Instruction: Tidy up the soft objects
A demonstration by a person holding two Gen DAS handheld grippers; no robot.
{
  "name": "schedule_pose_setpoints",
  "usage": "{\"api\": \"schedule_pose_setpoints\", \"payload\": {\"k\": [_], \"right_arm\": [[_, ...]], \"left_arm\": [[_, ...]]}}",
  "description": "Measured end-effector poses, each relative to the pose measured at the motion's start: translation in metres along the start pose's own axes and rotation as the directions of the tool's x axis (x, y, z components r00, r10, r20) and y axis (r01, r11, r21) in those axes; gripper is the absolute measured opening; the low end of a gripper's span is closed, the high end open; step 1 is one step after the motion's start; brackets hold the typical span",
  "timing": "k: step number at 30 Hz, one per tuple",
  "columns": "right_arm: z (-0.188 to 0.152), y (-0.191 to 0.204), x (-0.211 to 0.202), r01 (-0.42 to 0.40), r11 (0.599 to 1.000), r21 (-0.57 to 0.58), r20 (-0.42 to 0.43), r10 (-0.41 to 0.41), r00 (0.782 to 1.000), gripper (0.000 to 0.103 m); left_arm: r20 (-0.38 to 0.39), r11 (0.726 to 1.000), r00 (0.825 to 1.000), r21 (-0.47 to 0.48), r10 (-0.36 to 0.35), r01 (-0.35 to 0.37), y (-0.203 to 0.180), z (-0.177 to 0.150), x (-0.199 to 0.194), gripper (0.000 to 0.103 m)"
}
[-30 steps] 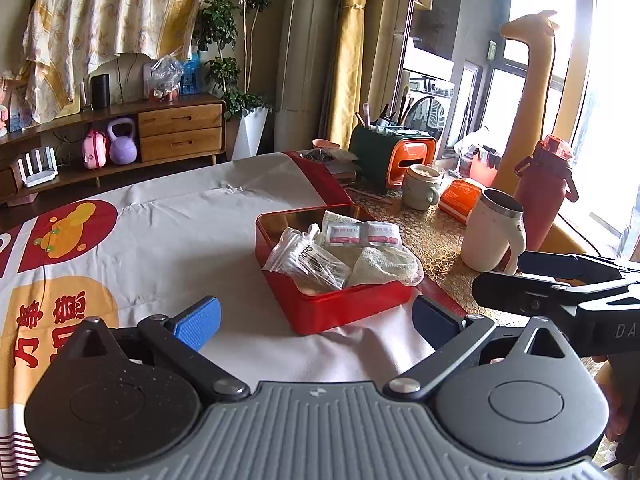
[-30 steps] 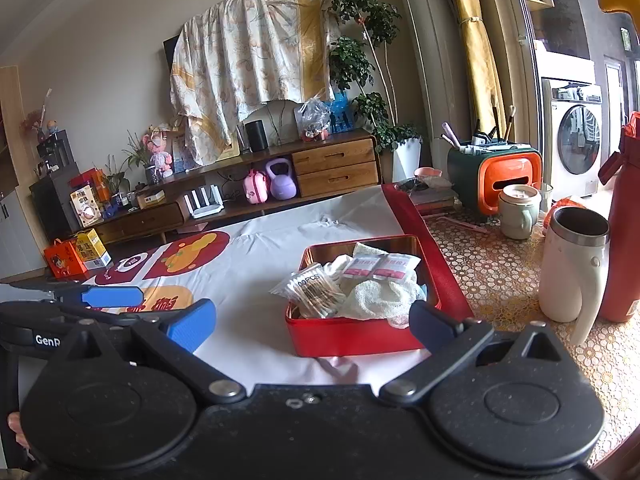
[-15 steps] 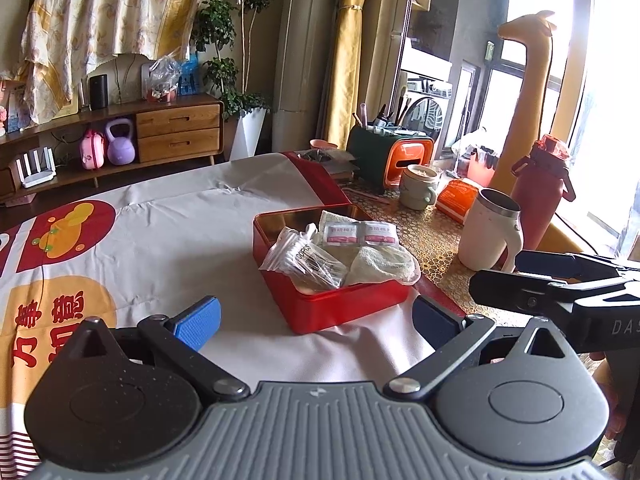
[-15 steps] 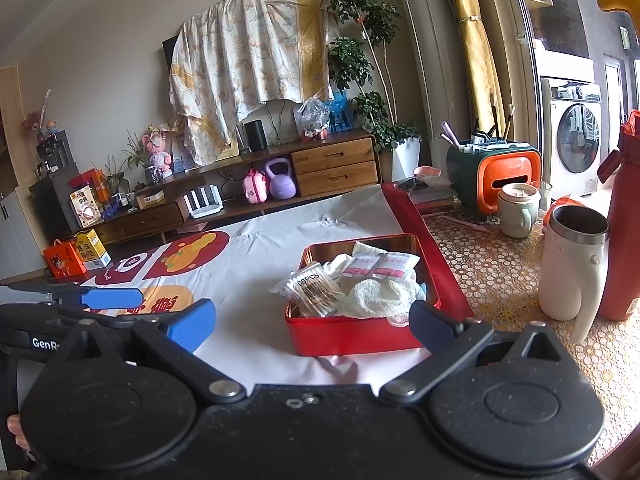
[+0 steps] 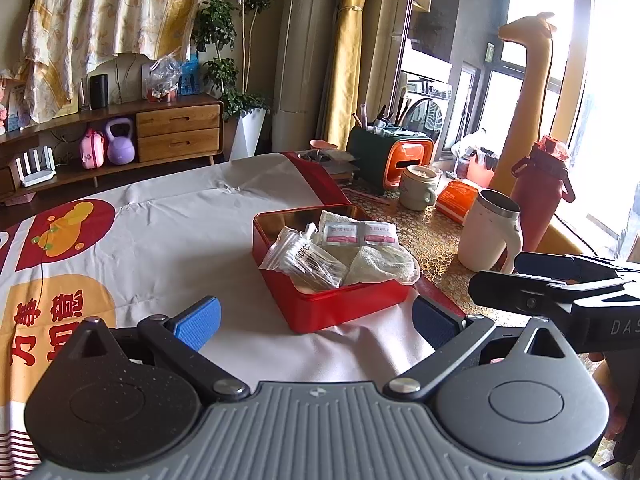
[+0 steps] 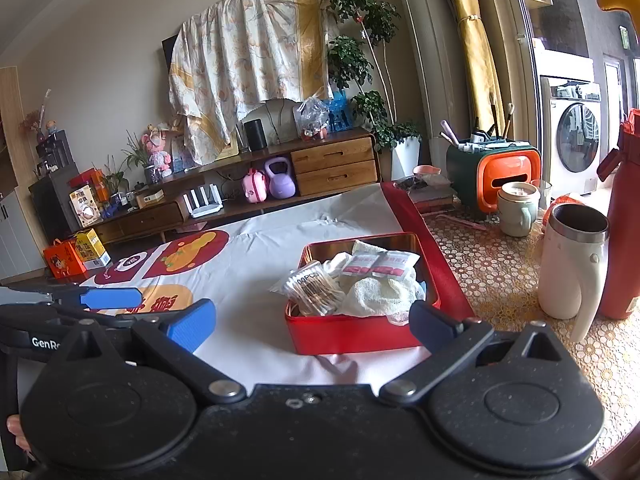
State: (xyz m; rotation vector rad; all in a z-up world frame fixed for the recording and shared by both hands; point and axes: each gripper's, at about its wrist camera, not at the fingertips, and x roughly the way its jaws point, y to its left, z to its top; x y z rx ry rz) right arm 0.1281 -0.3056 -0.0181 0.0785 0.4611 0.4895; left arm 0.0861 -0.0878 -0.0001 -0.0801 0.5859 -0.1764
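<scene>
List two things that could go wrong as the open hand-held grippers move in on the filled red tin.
1. The white cloth bulges over the red tin's front rim, and the bag of cotton swabs is piled high beside it. A careless grab may drag them out onto the tablecloth.
2. The white mug and red bottle stand just right of the tin, near the right hand-held gripper. A wide swing could topple them.

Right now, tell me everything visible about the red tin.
The red tin is a shallow, glossy, metal-looking rectangular box with rounded corners, open, no lid in sight. It sits flat on the white printed cloth, beside the cloth's red border. Inside lie a bag of cotton swabs, two pink-labelled sachets and a pale towel. Neither gripper touches it.
</scene>
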Motion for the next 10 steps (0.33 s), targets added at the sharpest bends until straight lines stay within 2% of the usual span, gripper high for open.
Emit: {"api": "schedule_pose_setpoints", "payload": {"k": [10], "right_arm": [[-0.0042, 0.001, 0.0025, 0.002, 1.0, 0.001, -0.006, -0.002, 1.0, 0.103]], "left_arm": [[-0.001, 1.0, 1.0, 0.002, 0.0, 0.0, -0.0007, 0.0001, 0.0, 0.103]]}}
